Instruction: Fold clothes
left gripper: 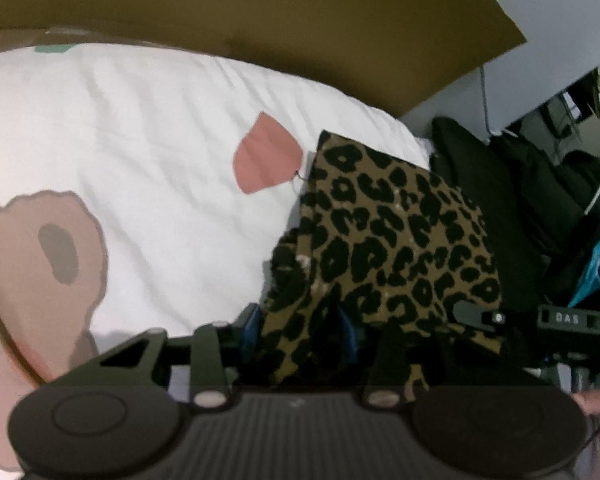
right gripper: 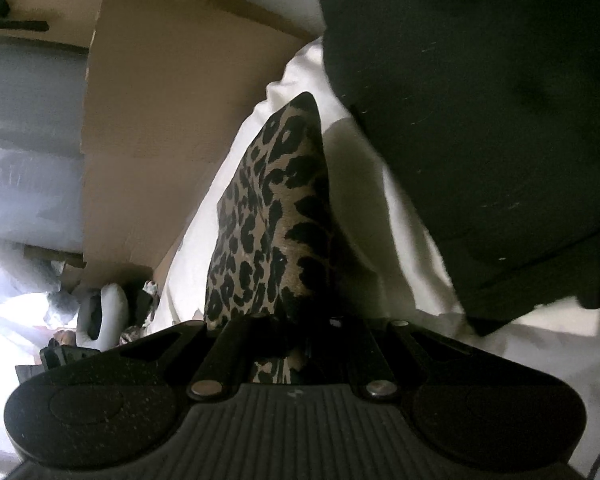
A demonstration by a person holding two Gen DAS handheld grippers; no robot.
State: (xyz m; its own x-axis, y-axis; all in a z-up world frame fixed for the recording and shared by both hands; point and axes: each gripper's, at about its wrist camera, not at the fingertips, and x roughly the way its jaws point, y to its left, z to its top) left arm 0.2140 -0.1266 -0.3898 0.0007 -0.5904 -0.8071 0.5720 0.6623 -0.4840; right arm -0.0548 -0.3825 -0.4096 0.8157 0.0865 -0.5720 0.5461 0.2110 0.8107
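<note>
The left gripper (left gripper: 300,332) has a bunched edge of the one leopard-print garment (left gripper: 388,240) between its blue-padded fingers (left gripper: 350,332), jaws set fairly narrow and gripping the cloth. The right gripper (right gripper: 296,344) is pinched nearly closed on another part of the same garment (right gripper: 272,216), whose cloth passes between its black fingers; in the left wrist view it shows at the right edge (left gripper: 500,320).

One garment is in hand, folded into a roughly flat panel. In the left wrist view its long axis runs from the tongs up and away toward the far corner, tilted slightly leftward, and it lies across the edge of one white duvet (left gripper: 160,140). In the right wrist view it stands as a ridge tapering to a point away from the camera.

The duvet carries one pink patch (left gripper: 264,160) and one brown bear print (left gripper: 52,256). Beside it is a heap of black clothing (left gripper: 520,200), the count unclear. Flat cardboard sheets (right gripper: 160,120) stand behind the bed.
</note>
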